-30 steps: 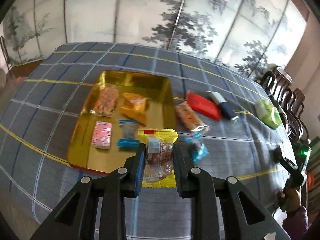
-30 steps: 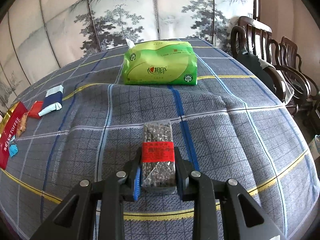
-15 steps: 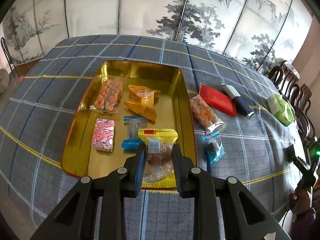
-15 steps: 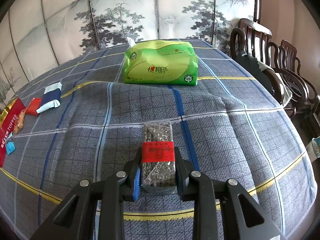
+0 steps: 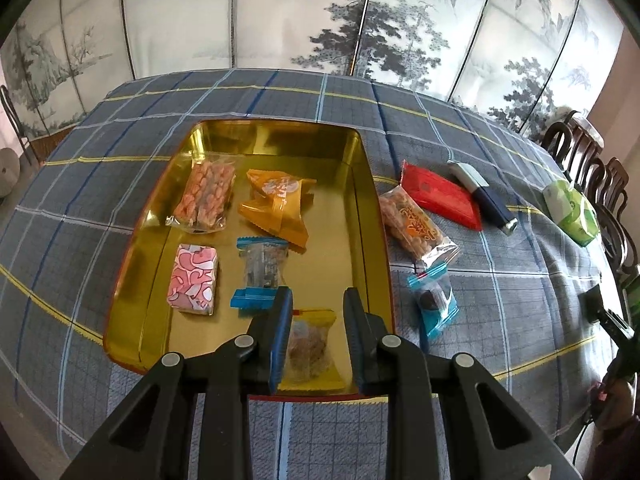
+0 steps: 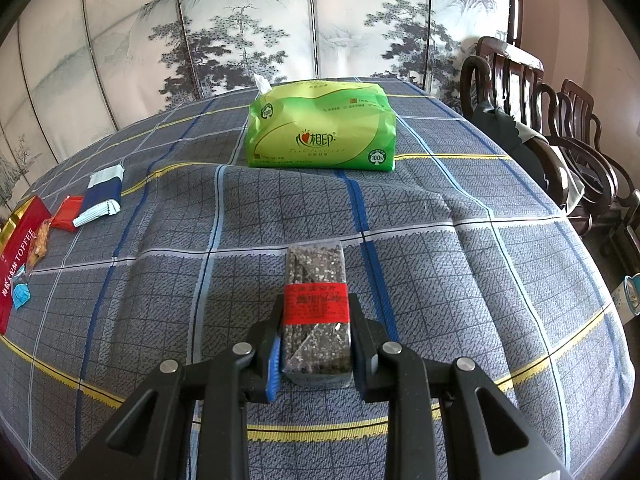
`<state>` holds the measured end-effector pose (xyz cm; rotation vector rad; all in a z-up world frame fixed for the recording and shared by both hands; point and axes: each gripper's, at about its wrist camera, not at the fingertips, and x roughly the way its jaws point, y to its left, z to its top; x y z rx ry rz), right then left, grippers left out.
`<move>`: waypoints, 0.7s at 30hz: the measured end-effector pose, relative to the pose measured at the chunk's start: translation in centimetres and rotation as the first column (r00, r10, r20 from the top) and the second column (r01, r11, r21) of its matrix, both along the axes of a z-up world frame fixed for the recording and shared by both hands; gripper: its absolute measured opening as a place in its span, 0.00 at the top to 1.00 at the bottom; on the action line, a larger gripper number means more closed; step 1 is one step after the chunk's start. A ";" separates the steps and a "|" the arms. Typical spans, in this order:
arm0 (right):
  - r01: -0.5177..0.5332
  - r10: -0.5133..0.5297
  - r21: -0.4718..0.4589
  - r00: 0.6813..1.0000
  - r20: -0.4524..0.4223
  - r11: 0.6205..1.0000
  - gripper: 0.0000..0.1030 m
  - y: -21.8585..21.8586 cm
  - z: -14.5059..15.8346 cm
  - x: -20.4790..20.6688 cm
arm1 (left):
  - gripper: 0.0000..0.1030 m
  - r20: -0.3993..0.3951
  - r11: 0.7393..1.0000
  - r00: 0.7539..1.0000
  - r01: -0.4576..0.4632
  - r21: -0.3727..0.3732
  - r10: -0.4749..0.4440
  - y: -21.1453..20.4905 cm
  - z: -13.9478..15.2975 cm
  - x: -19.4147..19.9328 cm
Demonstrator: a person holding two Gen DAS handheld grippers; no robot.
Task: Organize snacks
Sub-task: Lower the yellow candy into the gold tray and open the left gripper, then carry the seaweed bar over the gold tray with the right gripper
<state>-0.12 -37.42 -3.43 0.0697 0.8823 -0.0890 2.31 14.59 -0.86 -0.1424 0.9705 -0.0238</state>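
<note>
My left tool [image 5: 316,334] pinches a light, crinkly yellow-edged snack packet [image 5: 310,350] over the gold tray [image 5: 362,184], probably by its slippery film sides. My right tool [image 6: 316,338] clamps a stiff sesame bar [image 6: 316,312] above the bench [image 6: 500,272].

So my left tongs [image 5: 316,300] came down and in over the gold tray [image 5: 372,216] in the last second. It was sitting out ahead of me before, and now its near rim is right under the fingers and it fills way more of the left wrist view. The yellow-wrapped snack [image 5: 310,346] changed too. It used to stick up past the fingertips, and now it sits low between them, top edge below the tips, over the tray's near corner. Can't tell if the pads are really pinching it. My left fingertip now overlaps the blue-ended pack [image 5: 262,268].
</note>
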 end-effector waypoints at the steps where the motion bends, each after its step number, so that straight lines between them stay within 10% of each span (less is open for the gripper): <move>1: 0.000 0.000 0.000 1.000 0.000 1.000 0.74 0.0 0.0 0.0 | 0.78 0.001 1.000 1.000 0.000 0.000 0.000 0.0 0.0 0.0; 21: -0.005 0.006 0.008 1.000 -0.009 1.000 0.74 0.6 0.2 -0.1 | 0.53 0.101 0.996 0.995 -0.030 0.088 0.021 -0.9 2.2 -2.5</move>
